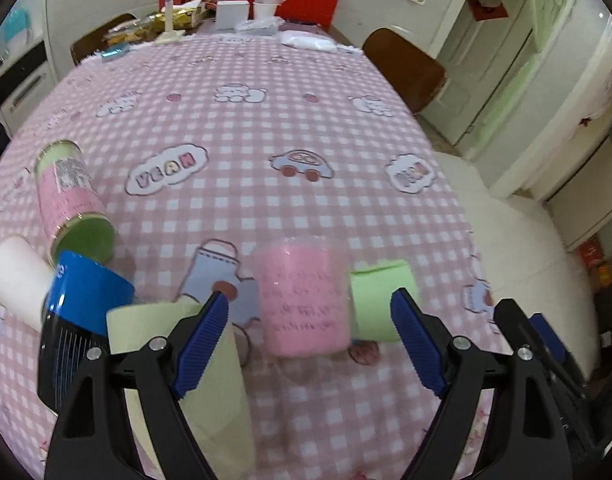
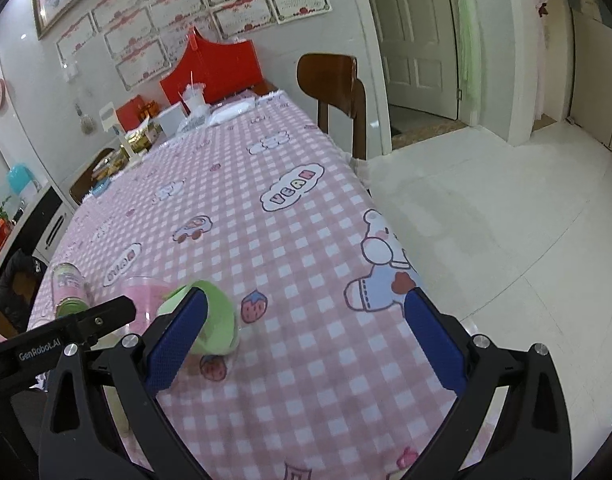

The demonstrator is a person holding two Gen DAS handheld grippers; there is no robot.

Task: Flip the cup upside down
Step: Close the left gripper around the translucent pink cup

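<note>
Reaching with your left gripper (image 1: 310, 320), you are holding its fingers wide apart around the pink cup (image 1: 304, 300), which is standing on the checked tablecloth (image 1: 266, 128) between them, not yet squeezed. Keep both fingers level on the cup's sides before you are closing and turning it. Your right gripper (image 2: 306, 336) is also wide and holding nothing, near the green cup (image 2: 216, 320).
</note>
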